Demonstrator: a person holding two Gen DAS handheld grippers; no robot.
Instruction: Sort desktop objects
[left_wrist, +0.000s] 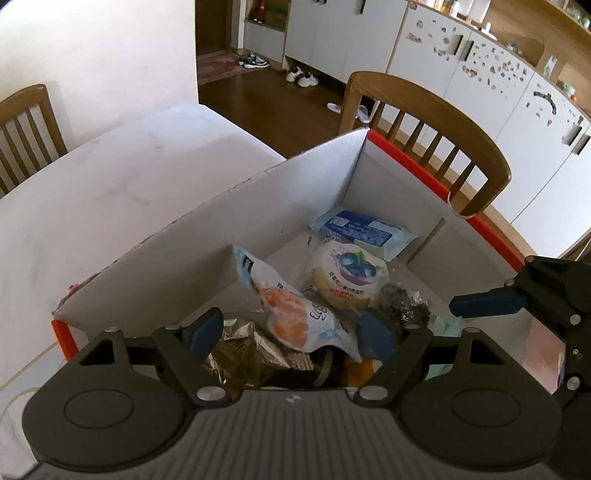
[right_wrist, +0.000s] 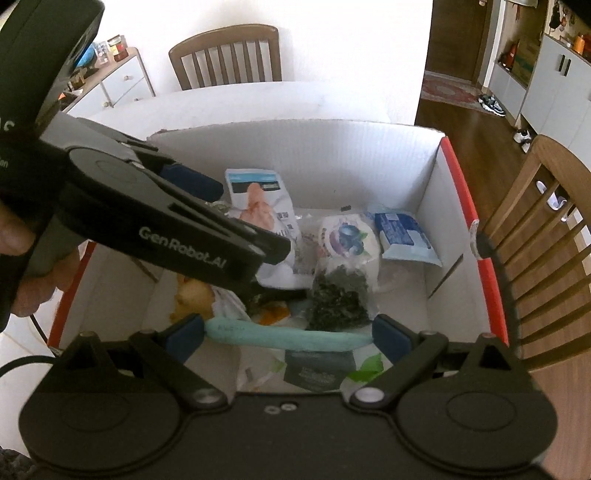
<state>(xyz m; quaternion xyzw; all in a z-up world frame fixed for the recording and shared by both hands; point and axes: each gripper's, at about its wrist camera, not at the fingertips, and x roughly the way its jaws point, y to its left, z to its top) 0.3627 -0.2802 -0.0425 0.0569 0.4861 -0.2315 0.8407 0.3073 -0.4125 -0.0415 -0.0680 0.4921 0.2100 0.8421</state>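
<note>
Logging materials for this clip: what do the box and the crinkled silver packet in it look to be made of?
The box looks like corrugated cardboard, matte white inside and red outside; fluting shows along its top edge. The silver packet looks like metallised foil film: shiny, sharply creased, with bright glints. Whether it is plastic-backed cannot be told.

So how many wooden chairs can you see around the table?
2: one chair at the table's far side against the wall, another chair right beside the box's red edge. Others may be out of view.
</note>
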